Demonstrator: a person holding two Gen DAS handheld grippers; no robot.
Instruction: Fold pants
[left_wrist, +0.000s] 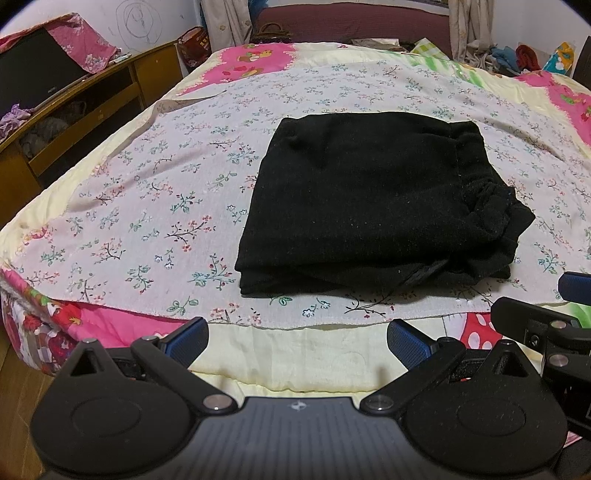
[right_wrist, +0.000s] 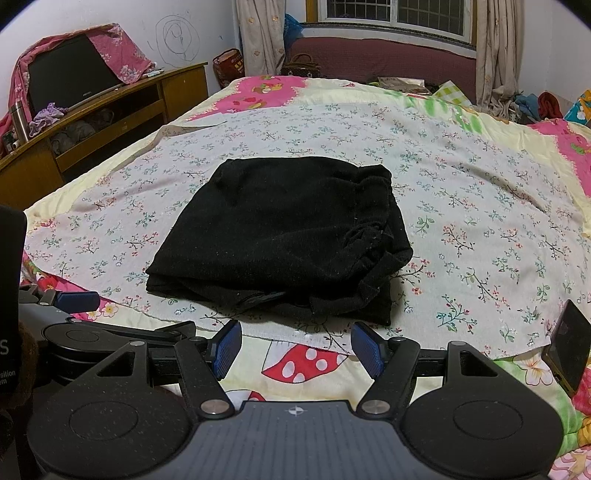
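Black pants (left_wrist: 369, 199) lie folded into a thick square stack on the flowered sheet (left_wrist: 147, 206) of the bed, with the gathered waistband on the right side. In the right wrist view the same pants (right_wrist: 280, 236) sit just beyond the fingers. My left gripper (left_wrist: 297, 345) hangs open over the bed's near edge, short of the stack, with nothing between its blue pads. My right gripper (right_wrist: 295, 349) is open too, empty, a little in front of the stack's near edge. Part of the right gripper (left_wrist: 546, 332) shows at the right edge of the left wrist view.
A wooden cabinet (right_wrist: 110, 110) with a covered screen (right_wrist: 70, 74) stands left of the bed. A dark phone (right_wrist: 569, 347) lies on the quilt at the right. Bags and clothes (right_wrist: 532, 103) pile at the far end under the curtained window.
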